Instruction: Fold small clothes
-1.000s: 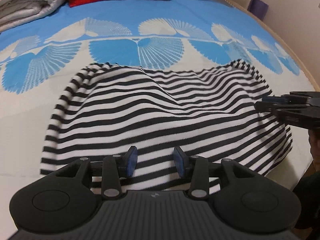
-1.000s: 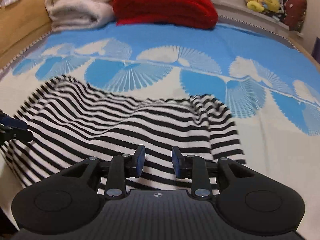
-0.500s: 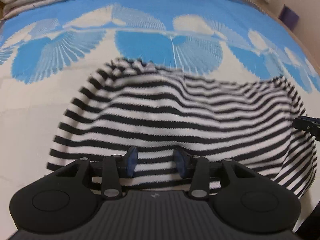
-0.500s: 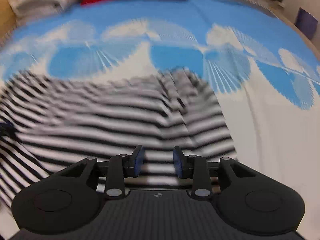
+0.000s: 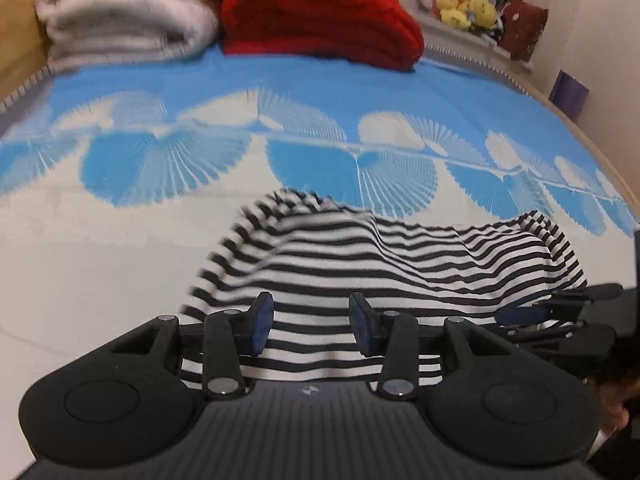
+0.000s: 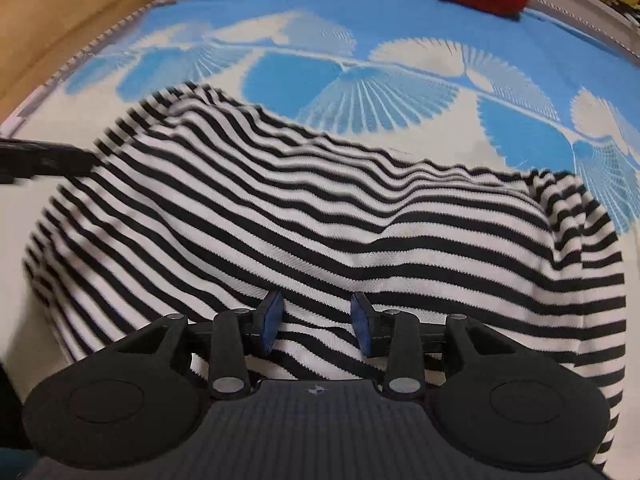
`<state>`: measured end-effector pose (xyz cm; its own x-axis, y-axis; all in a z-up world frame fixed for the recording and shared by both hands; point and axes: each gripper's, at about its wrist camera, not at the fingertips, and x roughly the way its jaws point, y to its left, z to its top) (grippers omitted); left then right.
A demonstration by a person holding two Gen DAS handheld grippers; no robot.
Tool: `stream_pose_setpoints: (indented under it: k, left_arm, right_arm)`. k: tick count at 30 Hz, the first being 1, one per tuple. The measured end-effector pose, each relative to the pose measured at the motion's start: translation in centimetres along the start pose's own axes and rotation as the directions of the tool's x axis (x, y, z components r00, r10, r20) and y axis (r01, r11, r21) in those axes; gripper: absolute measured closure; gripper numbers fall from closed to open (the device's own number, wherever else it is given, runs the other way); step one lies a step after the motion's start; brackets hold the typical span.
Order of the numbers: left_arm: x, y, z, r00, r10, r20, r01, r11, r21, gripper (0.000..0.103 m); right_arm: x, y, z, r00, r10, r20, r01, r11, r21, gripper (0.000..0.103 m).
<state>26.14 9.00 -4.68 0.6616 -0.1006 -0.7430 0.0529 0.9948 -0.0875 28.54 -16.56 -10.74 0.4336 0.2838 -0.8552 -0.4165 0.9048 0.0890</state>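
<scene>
A black-and-white striped garment (image 5: 404,264) lies rumpled on the bed cover (image 5: 100,264), which is blue and white with a fan pattern. My left gripper (image 5: 310,322) hovers over the garment's near left edge, open, with no cloth pinched between its blue pads. My right gripper (image 6: 316,320) hangs above the middle of the garment (image 6: 320,216). Its jaws are opening and nothing is caught between them. The left wrist view shows the right gripper (image 5: 510,320) close by at the right edge. One of the left gripper's fingers (image 6: 44,158) pokes in at the left of the right wrist view.
A folded white blanket (image 5: 128,16) and a red one (image 5: 320,16) are stacked at the head of the bed. Stuffed toys (image 5: 468,8) sit on a ledge beyond. A purple box (image 5: 568,94) stands by the right wall, and a wooden side (image 6: 60,12) borders the bed at the left.
The left gripper has pulled back and tilted up, so the garment looks smaller and lower right. The right gripper has slid left over the garment, nearer the left one, and its jaws have widened.
</scene>
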Motion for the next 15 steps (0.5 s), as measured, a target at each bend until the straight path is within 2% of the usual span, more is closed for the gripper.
stream_pose_setpoints:
  k: [4,7,10,12,15]
  left_arm:
    - [-4.0,-0.9,-0.7,0.987,0.037,0.155,-0.054,0.993,0.108,0.055]
    - [-6.8,-0.9,-1.5,0.976,0.045,0.215,-0.056,0.997,0.046,0.049]
    - [-8.9,-1.3,-3.1,0.965,0.062,0.255,-0.062,0.998,-0.009,0.045]
    - [-9.7,-2.0,-4.6,0.962,0.067,0.264,-0.066,0.998,-0.012,0.045]
    - [-9.6,-3.3,-6.8,0.972,0.06,0.226,-0.069,0.997,0.035,0.045]
  right_arm:
    - [-0.6,0.3,-0.1,0.999,-0.023,0.034,0.023,1.0,0.003,0.064]
    - [-4.0,0.2,-0.4,0.987,-0.067,0.144,0.063,0.998,0.029,0.064]
    - [-8.3,-0.3,-1.1,0.952,-0.133,0.276,0.112,0.99,0.09,0.063]
    - [-11.2,-0.4,-2.6,0.92,-0.179,0.35,0.138,0.981,0.138,0.063]
    - [-14.1,-0.5,-4.9,0.888,-0.242,0.391,0.174,0.964,0.201,0.059]
